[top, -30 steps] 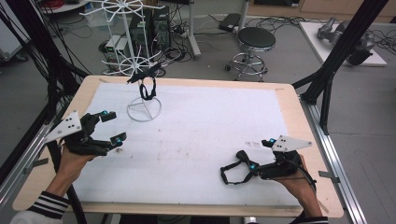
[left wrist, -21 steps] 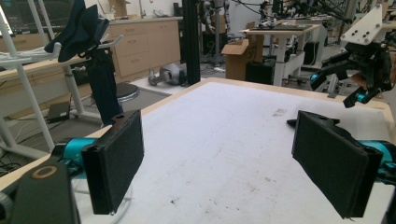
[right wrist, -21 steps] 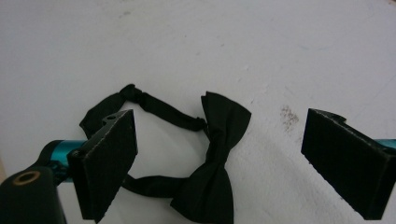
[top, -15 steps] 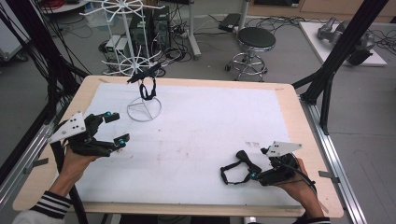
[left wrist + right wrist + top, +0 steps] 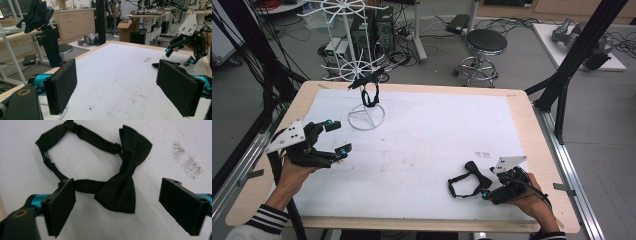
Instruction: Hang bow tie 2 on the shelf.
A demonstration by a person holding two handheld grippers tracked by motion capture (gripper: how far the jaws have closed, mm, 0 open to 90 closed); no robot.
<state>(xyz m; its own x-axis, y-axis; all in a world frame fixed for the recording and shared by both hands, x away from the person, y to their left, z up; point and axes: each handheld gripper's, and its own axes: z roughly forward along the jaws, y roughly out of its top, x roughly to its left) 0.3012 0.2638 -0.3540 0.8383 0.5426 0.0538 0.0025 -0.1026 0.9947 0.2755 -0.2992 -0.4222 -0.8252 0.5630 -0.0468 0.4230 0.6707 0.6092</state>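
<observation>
A black bow tie lies flat on the white sheet that covers the table, near the table's front right corner. Its strap forms a closed loop on the sheet beside the bow. The right gripper sits low just to the right of it, held in the person's right hand, with its 2 jaws spread wide apart and holding nothing. In the right gripper view the bow tie lies between and just beyond the 2 black pads; the strap runs past the tip of the left pad, but I cannot tell whether it touches.

The left gripper is on the left side of the table, well apart from the bow tie, held in the left hand above the sheet. Its jaws are also wide apart and empty, and the left gripper view shows bare sheet between them, with the right gripper farther off.

A white wire stand rests near the table's far left part, with a second dark strap hanging from its arm.
</observation>
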